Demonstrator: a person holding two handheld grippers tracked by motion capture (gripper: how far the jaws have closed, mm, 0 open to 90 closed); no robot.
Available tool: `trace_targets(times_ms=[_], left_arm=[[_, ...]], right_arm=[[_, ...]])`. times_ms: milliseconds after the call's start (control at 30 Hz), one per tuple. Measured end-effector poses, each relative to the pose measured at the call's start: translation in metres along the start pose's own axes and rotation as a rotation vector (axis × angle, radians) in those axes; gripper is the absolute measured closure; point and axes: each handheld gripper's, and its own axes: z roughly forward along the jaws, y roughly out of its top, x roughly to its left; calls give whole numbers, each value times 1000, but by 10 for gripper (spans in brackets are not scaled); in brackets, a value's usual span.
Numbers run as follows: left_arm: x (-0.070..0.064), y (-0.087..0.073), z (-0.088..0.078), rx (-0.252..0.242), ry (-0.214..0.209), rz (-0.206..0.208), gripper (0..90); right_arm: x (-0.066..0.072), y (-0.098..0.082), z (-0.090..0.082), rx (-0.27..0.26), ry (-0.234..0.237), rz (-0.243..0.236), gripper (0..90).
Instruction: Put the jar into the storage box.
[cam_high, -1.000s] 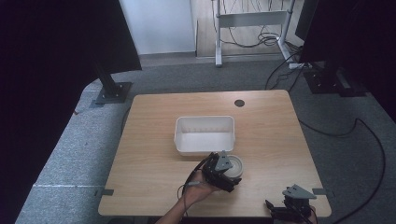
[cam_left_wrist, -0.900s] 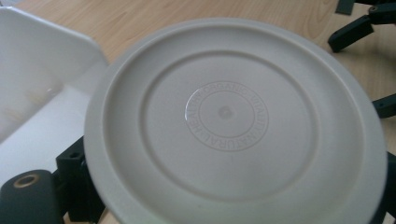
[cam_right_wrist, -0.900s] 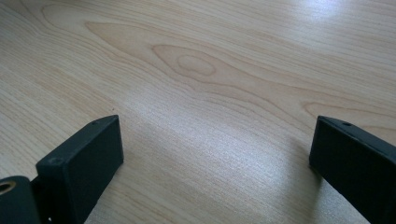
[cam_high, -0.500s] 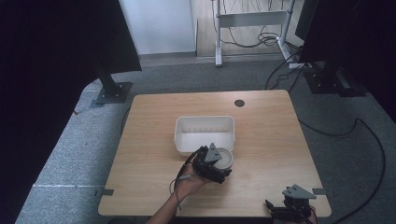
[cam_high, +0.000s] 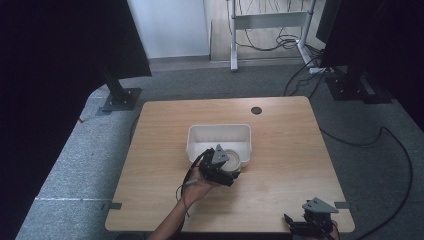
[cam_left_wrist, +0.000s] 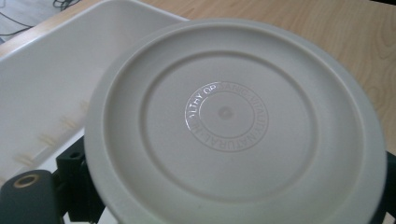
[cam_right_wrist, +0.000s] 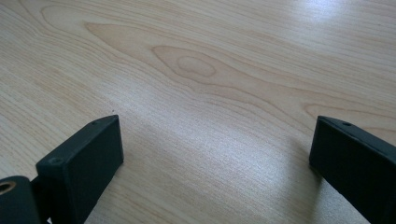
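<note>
A round off-white plate with embossed lettering on its underside is held tilted in my left gripper, which is shut on it, a jaw on each side of the rim. The plate hangs over the near right edge of a white rectangular bin at the middle of the table. In the left gripper view the bin's pale inner wall lies behind the plate. My right gripper rests at the table's near right edge. Its jaws stand wide open over bare wood.
The wooden table has a dark cable hole at the far side. Black stands and cables lie on the grey floor around it.
My left gripper has carried the plate away from the person, from the near table surface up to the bin's near edge. The right gripper has stayed put.
</note>
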Motion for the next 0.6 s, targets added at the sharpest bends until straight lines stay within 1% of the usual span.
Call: trace_targets(times_ms=[233, 433, 600], left_arm=[[14, 0, 0, -1, 33, -14, 97], [23, 2, 0, -7, 42, -30, 97], [30, 3, 1, -7, 59, -40, 97]], right_arm=[[0, 0, 0, 0, 0, 0, 23], [0, 0, 0, 0, 0, 0, 23], [0, 0, 0, 0, 0, 0, 24]])
